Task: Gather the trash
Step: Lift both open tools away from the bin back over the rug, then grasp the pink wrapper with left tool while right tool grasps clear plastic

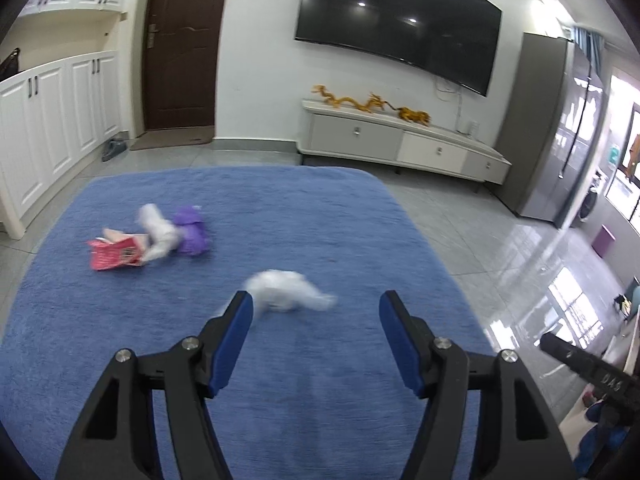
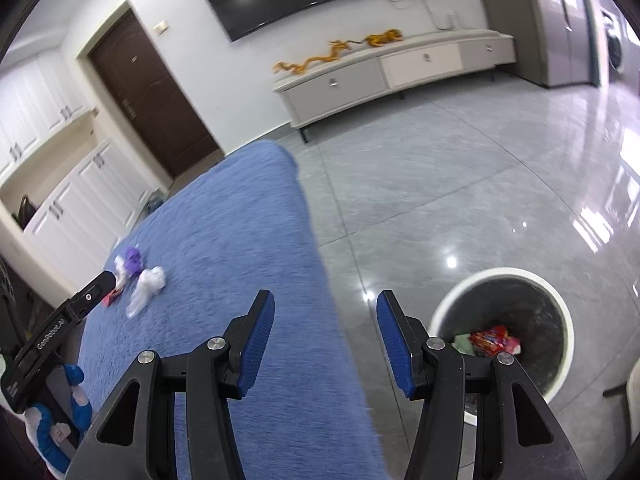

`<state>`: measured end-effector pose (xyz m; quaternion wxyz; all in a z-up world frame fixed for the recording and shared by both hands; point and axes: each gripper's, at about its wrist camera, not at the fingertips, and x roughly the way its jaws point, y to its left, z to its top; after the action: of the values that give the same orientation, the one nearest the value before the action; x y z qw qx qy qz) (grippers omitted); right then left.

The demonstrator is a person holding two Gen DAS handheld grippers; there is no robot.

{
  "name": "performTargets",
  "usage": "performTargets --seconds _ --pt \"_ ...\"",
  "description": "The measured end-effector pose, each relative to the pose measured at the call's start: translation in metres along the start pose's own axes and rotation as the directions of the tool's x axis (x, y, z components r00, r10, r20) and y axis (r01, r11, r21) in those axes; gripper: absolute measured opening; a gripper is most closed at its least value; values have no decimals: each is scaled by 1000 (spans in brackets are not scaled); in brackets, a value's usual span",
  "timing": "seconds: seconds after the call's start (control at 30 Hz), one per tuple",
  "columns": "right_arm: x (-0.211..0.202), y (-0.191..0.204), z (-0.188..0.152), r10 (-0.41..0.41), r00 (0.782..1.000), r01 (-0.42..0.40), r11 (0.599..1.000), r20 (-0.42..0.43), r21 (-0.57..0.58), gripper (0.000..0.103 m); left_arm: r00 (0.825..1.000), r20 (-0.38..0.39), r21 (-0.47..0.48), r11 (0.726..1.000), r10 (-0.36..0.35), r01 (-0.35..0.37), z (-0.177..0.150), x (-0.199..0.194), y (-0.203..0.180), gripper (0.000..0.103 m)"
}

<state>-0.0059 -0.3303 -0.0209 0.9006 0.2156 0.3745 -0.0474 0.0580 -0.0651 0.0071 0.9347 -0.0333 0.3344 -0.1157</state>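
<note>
On the blue cloth-covered table (image 1: 120, 340) lies a crumpled white wad (image 1: 286, 290) just beyond my left gripper (image 1: 316, 306), whose jaws stand open and hold nothing. Farther left sit a red wrapper (image 1: 116, 258), a white crumpled piece (image 1: 160, 236) and a purple wad (image 1: 192, 232), bunched together. In the right wrist view my right gripper (image 2: 326, 306) hangs open and empty over the table's right edge (image 2: 320, 280). To its right on the floor stands a white bin (image 2: 560, 300) with red wrappers (image 2: 494, 340) inside. The white wad (image 2: 146, 288) and purple wad (image 2: 132, 258) show at the left.
Grey glossy floor tiles (image 2: 460, 180) lie right of the table. A low white TV cabinet (image 1: 400, 140) with golden dragon figures stands under a wall television. White cupboards (image 1: 52, 120) and a brown door (image 1: 180, 48) are at the left. A grey refrigerator (image 1: 560, 128) is at the right.
</note>
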Motion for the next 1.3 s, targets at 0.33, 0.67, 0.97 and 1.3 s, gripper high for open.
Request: performTargets --seconds 0.33,0.67,0.97,1.3 --pt "28 84 14 59 997 -65 985 -44 -159 53 994 20 -78 991 109 -107 14 6 111 77" --pt "70 156 16 151 981 -180 945 -123 -274 53 988 -22 -91 984 150 -152 36 37 190 78" --pt "114 198 -3 249 930 -321 908 -269 -269 53 995 -49 -60 994 85 -88 57 73 209 78" --pt "162 224 -1 281 910 -357 904 -305 -235 55 988 -149 1 999 33 -34 56 107 202 78"
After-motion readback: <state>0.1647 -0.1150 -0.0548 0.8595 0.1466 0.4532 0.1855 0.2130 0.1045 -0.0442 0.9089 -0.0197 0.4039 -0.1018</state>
